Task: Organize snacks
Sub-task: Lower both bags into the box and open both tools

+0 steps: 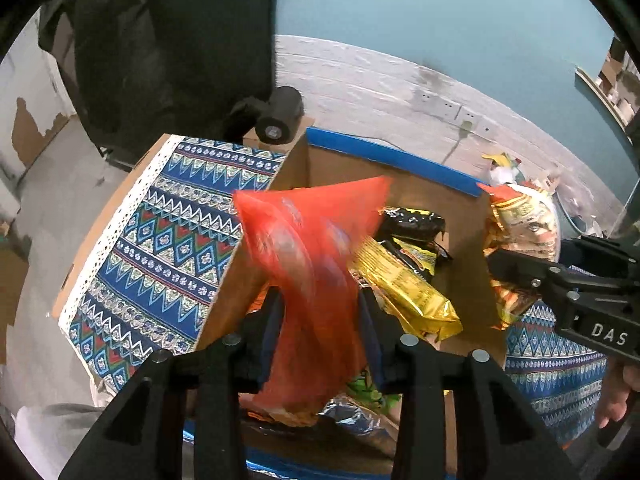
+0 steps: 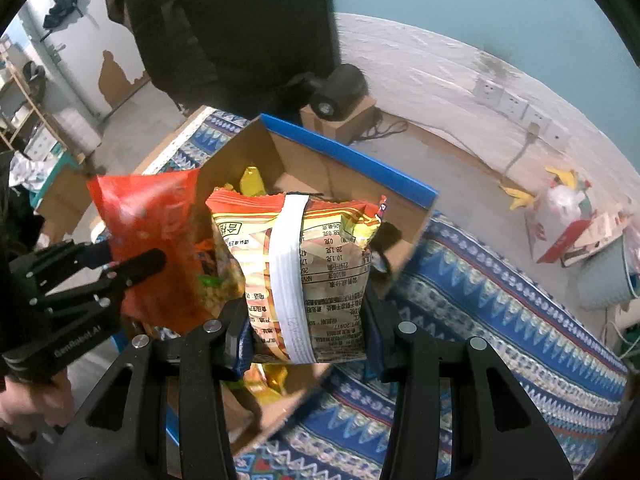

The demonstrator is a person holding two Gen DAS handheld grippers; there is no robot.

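Note:
My left gripper (image 1: 320, 312) is shut on a red snack bag (image 1: 308, 264) and holds it above the open cardboard box (image 1: 352, 172) with a blue rim. Gold and black snack packs (image 1: 404, 280) lie inside the box. My right gripper (image 2: 306, 320) is shut on an orange-and-cream snack bag (image 2: 304, 264) with a white seam strip, held over the box's right side (image 2: 340, 176). That bag also shows in the left wrist view (image 1: 520, 224), with the right gripper (image 1: 520, 272) under it. The red bag (image 2: 152, 240) and left gripper (image 2: 132, 268) show at the left of the right wrist view.
The box sits on a blue patterned cloth (image 1: 160, 240) (image 2: 480, 312). A black roll (image 1: 280, 116) rests on a small carton behind the box. A dark hanging garment (image 2: 224, 28) is behind. Bags and packaging (image 2: 568, 220) lie at the right by the wall.

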